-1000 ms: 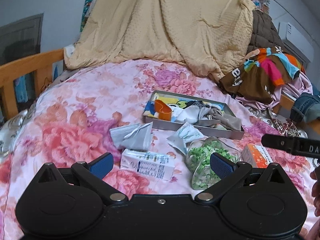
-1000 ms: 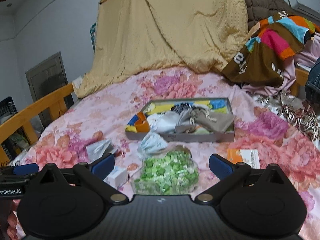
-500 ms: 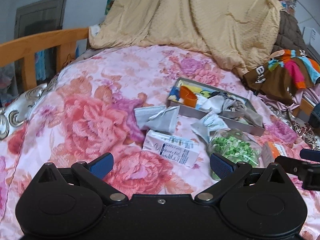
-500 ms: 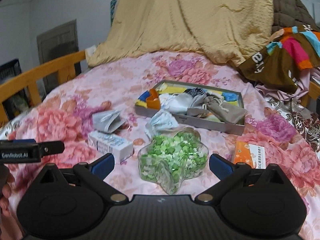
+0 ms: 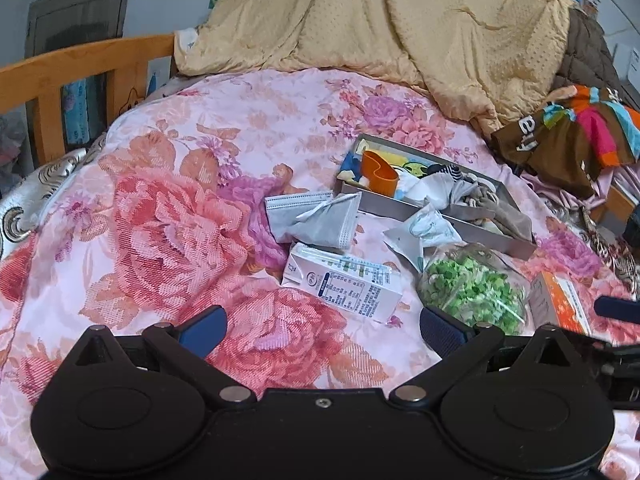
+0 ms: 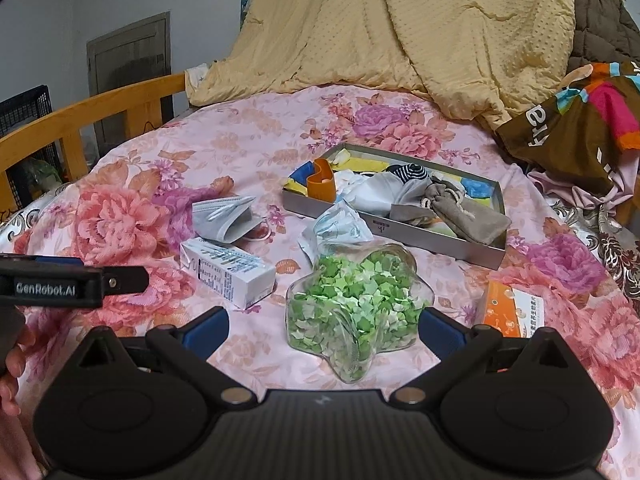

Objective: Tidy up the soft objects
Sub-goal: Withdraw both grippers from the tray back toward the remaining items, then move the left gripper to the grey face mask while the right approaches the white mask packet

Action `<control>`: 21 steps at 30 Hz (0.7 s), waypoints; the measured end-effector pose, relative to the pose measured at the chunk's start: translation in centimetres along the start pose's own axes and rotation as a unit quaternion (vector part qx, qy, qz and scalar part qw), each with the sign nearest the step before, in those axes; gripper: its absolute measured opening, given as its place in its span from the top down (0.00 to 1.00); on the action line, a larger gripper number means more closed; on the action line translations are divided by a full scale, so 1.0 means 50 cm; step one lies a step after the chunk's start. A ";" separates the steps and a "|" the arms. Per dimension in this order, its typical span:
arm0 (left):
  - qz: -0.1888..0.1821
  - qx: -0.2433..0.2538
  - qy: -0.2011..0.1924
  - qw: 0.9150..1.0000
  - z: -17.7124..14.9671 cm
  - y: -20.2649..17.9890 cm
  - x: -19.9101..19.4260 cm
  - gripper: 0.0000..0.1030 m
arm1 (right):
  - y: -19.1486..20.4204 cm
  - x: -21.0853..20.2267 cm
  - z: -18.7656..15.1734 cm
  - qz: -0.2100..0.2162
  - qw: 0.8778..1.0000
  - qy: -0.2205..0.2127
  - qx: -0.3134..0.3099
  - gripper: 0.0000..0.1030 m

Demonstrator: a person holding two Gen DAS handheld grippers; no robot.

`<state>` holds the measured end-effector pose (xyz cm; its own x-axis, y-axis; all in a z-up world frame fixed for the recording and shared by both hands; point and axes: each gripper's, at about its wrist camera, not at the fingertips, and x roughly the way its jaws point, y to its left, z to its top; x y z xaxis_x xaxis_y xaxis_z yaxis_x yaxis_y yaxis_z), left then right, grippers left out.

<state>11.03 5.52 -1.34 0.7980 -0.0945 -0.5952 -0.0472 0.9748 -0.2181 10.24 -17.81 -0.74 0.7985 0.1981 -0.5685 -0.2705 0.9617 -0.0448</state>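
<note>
Both claws hung spread and empty above the bed: the left claw over bare quilt short of the carton, the right claw with the star jar between its fingers, apparently untouched.

The grey mask lay folded beyond the carton, just short of the tray; its long axis ran across the left view, one end toward the tray's near corner, ear loops trailing. A white mask sat crumpled against the tray wall, above the jar.

The risks, as I judged them: the right claw could shove or tip the jar on the soft quilt when reaching for the white mask; the left could catch the carton, or pinch only a loop, letting the mask unfold and drag; the tray already looked crowded, so cloth might spill over
</note>
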 end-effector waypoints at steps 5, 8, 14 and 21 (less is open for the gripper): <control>0.005 -0.015 0.010 1.000 0.012 0.010 0.028 0.01 | 0.003 0.012 0.005 -0.006 1.000 -0.002 -0.007 0.00; 0.007 -0.004 0.016 1.000 0.019 0.008 0.051 0.01 | 0.003 0.022 0.006 -0.009 1.000 0.000 -0.008 0.00; -0.014 0.019 0.007 1.000 0.039 -0.006 0.086 0.01 | -0.001 0.044 0.011 -0.019 1.000 -0.004 -0.012 0.00; -0.022 0.047 -0.006 0.999 0.062 -0.005 0.130 0.01 | 0.004 0.078 0.018 -0.044 0.997 -0.029 -0.050 0.00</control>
<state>18.10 5.28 -2.76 0.8056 -0.1366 -0.5765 0.0446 0.9843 -0.1708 13.78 -16.68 -2.20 0.8499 0.1279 -0.5112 -0.2485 0.9527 -0.1748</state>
